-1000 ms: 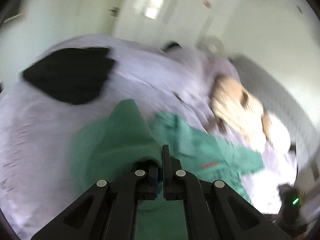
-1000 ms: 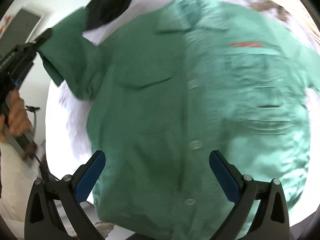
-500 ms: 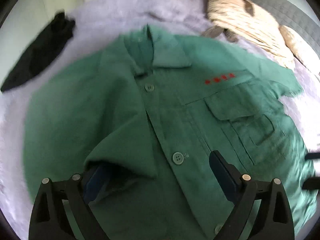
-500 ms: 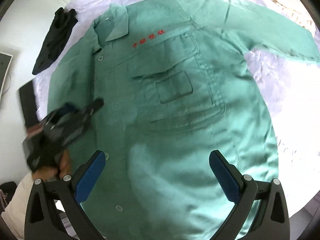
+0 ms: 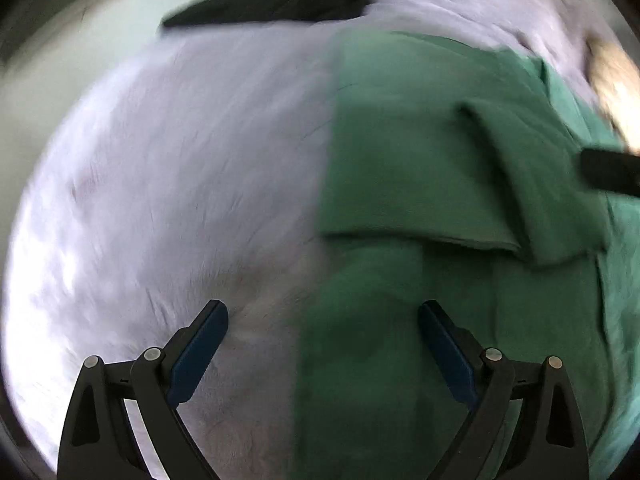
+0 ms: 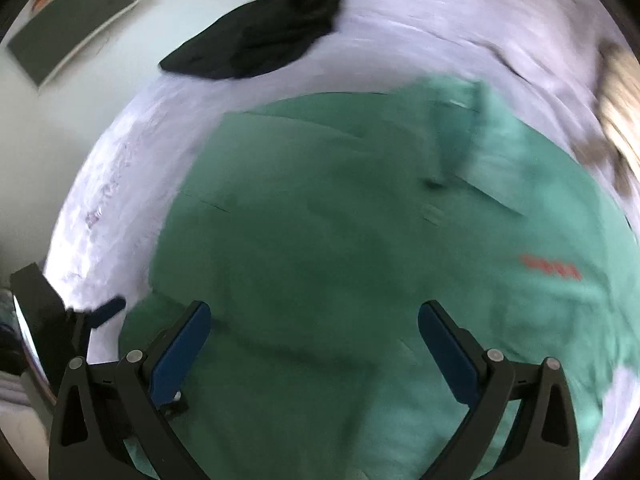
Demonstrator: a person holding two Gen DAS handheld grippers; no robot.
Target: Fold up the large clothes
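1. Bed (image 5: pixel 168 184) covered by pale lavender sheet (image 6: pixel 420 28), wrinkled, brightly lit along the left edge.
2. Pale wall (image 6: pixel 80 120) beyond the bed, tinted faintly green-white.
3. Dark rectangular panel (image 6: pixel 72 20) with light frame mounted on that wall, upper left.
4. Black garment (image 6: pixel 260 48) lying at the far edge of the sheet.
5. Beige striped item (image 6: pixel 616 104) at the right edge, blurred.

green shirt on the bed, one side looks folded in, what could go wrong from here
1. Both the left gripper and right gripper are open, so nothing pins the folded flap of the green shirt; it may spring back.
2. The lavender bedsheet is wrinkled and soft, so a grab at the shirt's edge could catch sheet too.
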